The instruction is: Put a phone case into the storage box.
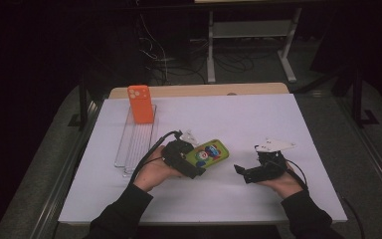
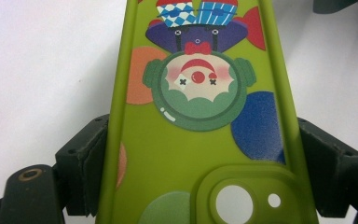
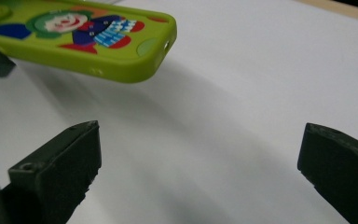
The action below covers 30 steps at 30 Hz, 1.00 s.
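A green phone case [image 1: 208, 153] [image 2: 200, 135] [image 3: 81, 42] printed with a clown sits between the jaws of my left gripper [image 1: 195, 168] [image 2: 200, 177], which is shut on its long sides near the camera cutout. The case is held a little above the white table sheet [image 1: 238, 124], casting a shadow below it. My right gripper [image 1: 239, 170] [image 3: 200, 172] stands open to the right of the case, jaws wide apart with only the sheet between them. An orange phone case [image 1: 140, 103] stands upright at the far end of a clear rack [image 1: 135, 144].
The clear rack lies along the left side of the sheet, left of my left hand. A wooden table edge [image 1: 199, 90] shows beyond the sheet. Cables and desk legs [image 1: 211, 55] lie on the dark floor behind the table.
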### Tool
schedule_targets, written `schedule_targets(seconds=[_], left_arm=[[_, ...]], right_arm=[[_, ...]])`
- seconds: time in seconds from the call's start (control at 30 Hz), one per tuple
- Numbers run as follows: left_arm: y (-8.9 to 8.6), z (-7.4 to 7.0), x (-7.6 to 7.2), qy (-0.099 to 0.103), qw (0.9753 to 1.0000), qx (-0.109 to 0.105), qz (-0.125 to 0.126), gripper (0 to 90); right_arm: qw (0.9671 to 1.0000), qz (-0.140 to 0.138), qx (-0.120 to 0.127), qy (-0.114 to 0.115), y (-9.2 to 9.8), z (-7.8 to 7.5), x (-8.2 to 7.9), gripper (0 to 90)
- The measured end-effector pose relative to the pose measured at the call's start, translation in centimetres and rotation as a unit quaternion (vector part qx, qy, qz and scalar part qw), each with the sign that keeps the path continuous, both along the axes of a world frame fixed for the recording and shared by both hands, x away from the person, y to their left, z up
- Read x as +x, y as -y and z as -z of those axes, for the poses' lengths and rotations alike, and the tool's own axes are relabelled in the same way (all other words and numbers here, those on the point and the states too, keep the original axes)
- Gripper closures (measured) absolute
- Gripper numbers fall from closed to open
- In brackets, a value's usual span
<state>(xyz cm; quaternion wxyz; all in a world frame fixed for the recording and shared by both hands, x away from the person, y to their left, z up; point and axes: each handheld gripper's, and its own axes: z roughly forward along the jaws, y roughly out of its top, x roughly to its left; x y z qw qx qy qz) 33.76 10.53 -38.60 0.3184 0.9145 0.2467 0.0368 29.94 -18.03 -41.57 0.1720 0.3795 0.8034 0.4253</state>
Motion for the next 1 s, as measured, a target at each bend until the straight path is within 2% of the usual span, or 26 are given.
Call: schedule_targets(seconds=[0.07,0.17,0.2,0.27,0.4,0.47,0.5,0.6,0.63,0.83,0.93,0.97,1.0], left_arm=[[-0.2,-0.2,0.2,-0.001,0.9999,0.009,0.011,15.7],[-0.3,-0.2,0.2,0.002,0.9999,0.008,0.01,15.7],[-0.2,-0.1,0.1,0.0,1.0,-0.002,0.001,15.7],[-0.4,-0.2,0.2,0.002,0.9999,0.008,0.01,15.7],[-0.4,-0.2,0.2,0.0,0.9999,0.009,0.011,15.7],[-0.2,-0.1,0.0,-0.004,1.0,-0.004,0.001,15.7],[-0.3,-0.1,0.1,-0.001,0.9999,0.006,0.011,15.7],[-0.4,-0.2,0.2,0.0,0.9998,0.013,0.015,15.7],[-0.4,-0.1,0.2,0.0,0.9998,0.013,0.015,15.7],[-0.5,-0.1,0.3,0.001,0.9997,0.016,0.02,15.7],[-0.3,0.0,0.1,-0.003,1.0,0.004,0.009,15.7],[-0.3,0.0,0.1,-0.002,0.9999,0.005,0.01,15.7],[-0.3,0.0,0.1,-0.002,0.9999,0.006,0.011,15.7]], right_arm=[[1.0,-0.002,-0.005,0.002,-0.2,-0.1,-0.2,0.0],[0.999,-0.015,-0.033,0.027,-0.4,-0.1,-0.2,0.0],[0.9985,-0.017,-0.041,0.033,-0.5,-0.1,-0.3,0.0],[0.9971,-0.02,-0.057,0.045,-0.7,-0.1,-0.3,0.0],[0.9941,-0.026,-0.082,0.065,-1.2,-0.2,-0.6,0.0],[0.9925,-0.03,-0.09,0.077,-1.5,-0.3,-0.8,0.0],[0.9918,-0.031,-0.094,0.081,-1.6,-0.3,-0.9,0.0],[0.9871,-0.037,-0.115,0.105,-1.9,-0.4,-1.1,0.0],[0.9839,-0.041,-0.127,0.118,-2.0,-0.4,-1.1,0.0],[0.971,-0.056,-0.17,0.158,-2.6,-0.4,-1.5,0.0],[0.9659,-0.062,-0.186,0.169,-2.9,-0.4,-1.8,0.0],[0.9624,-0.064,-0.195,0.178,-3.0,-0.4,-1.9,0.0],[0.955,-0.073,-0.215,0.191,-3.0,-0.4,-1.9,0.0]])
